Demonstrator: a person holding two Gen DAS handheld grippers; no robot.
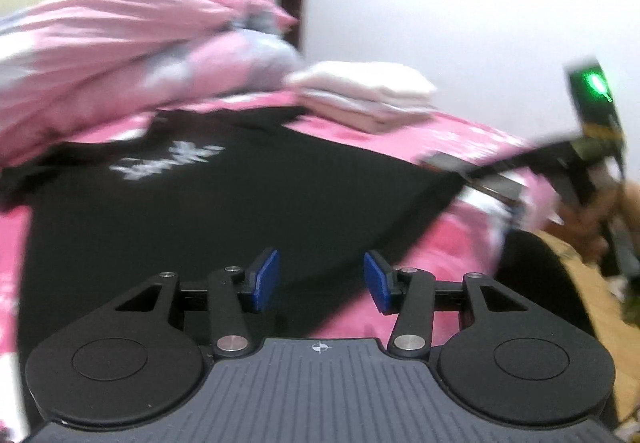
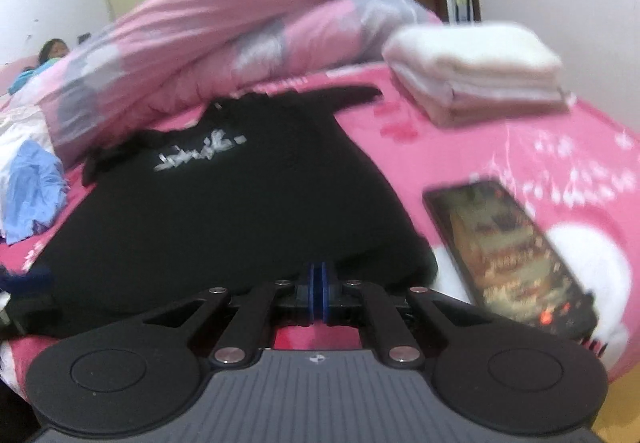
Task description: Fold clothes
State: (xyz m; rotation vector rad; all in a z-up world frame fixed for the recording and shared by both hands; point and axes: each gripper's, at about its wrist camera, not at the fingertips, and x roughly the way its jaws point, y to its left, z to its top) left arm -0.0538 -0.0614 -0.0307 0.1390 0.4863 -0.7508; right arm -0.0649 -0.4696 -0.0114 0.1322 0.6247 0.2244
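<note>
From the left wrist, the left gripper hangs with its blue pads wide apart and nothing between them, above the near hem of a black T-shirt; the shirt lies flat on a pink bedsheet, white lettering showing near its far end; a bunched pink duvet rises behind it, and a stack of folded pale towels sits beyond the shirt's far right corner; at the right edge the right gripper meets the shirt's right corner, blurred.

From the right wrist, the right gripper has its pads pressed together at the shirt's near edge; whether cloth is pinched between them I cannot tell; a phone lies on the sheet just right of the shirt; a blue garment is crumpled at the left.
</note>
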